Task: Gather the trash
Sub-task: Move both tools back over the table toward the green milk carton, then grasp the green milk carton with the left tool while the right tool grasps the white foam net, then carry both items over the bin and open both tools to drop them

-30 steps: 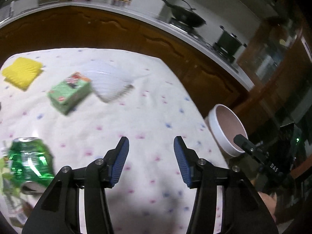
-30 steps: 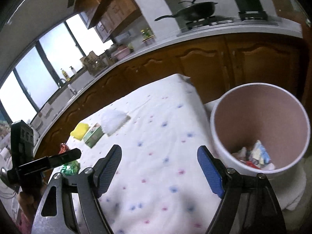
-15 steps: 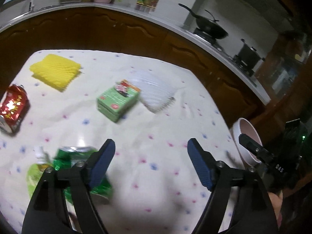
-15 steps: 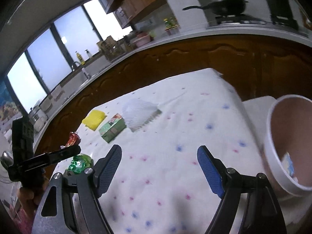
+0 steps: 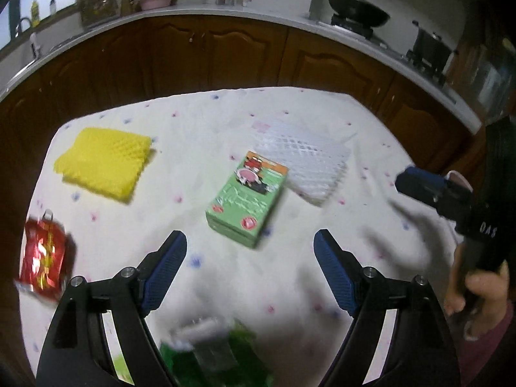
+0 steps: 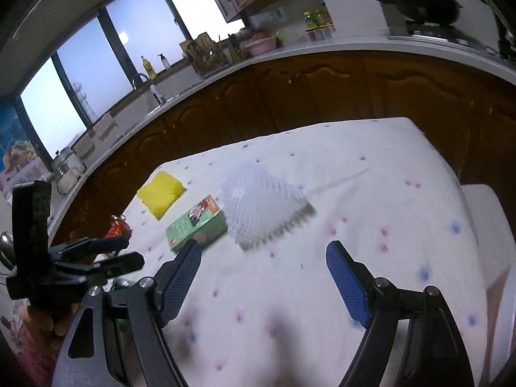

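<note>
Trash lies on a table with a white dotted cloth (image 5: 200, 122). A green carton (image 5: 247, 198) lies just ahead of my left gripper (image 5: 250, 251), which is open and empty. A white foam net (image 5: 306, 164) touches the carton's far right. A yellow foam net (image 5: 104, 163) lies far left, a crushed red can (image 5: 43, 266) at the left edge, a crushed green can (image 5: 213, 358) under the gripper. My right gripper (image 6: 262, 258) is open and empty, near the white net (image 6: 261, 208) and the carton (image 6: 196, 224).
The bin's rim (image 6: 503, 296) shows at the right edge in the right wrist view. Dark wooden cabinets (image 5: 245, 58) and a counter with a wok (image 5: 358, 8) run behind the table. Each gripper shows in the other's view: the right one (image 5: 435, 190), the left one (image 6: 106, 254).
Both grippers have swung left, away from the bin and toward the trash. The left gripper has opened wider. The green can now lies under it.
</note>
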Available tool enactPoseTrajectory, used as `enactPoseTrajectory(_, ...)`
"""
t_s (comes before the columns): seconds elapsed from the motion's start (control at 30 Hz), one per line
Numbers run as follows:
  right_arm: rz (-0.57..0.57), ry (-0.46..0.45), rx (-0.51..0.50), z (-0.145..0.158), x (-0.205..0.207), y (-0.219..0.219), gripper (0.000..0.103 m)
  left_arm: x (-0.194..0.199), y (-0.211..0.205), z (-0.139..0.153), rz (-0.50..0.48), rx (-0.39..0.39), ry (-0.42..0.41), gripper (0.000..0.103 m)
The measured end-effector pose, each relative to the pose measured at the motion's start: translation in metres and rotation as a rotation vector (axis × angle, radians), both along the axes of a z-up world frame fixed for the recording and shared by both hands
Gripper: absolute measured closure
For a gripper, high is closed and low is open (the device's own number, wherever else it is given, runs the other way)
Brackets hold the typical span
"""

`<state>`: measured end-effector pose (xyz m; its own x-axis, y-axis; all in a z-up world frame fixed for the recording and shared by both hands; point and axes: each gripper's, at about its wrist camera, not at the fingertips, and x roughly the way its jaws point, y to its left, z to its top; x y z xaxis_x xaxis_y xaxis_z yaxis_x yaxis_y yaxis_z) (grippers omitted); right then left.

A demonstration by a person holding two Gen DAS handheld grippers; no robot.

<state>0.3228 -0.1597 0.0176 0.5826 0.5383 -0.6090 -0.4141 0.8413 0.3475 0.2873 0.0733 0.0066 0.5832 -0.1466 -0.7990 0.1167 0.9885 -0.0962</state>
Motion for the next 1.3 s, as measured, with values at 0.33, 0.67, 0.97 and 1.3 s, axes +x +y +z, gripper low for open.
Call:
enactPoseTrajectory(0.33, 0.034, 0.071, -0.07, -0.031, 0.067, 0.028, 0.022, 0.041, 0.005, -0.023, -0.012, 0.019, 0.085, 0.02)
enactPoseTrajectory(0.67, 0.02, 0.11, -0.074, -0.046, 0.069, 0.023, 0.098, 0.049, -0.007, -0.032, -0.043, 0.095, 0.137, 0.048)
enactPoseTrajectory(0.97, -0.035, 0.039, 0.014, -0.014, 0.018, -0.023, 0.099, 0.018, -0.014, 0.004, -0.052, 0.015, 0.012, 0.049)
enactPoseTrajectory(1.3, -0.137, -0.032, 0.058, 0.014, -0.051, -0.085, 0.099, -0.021, -0.065, 0.025, -0.128, -0.1, -0.05, 0.049)
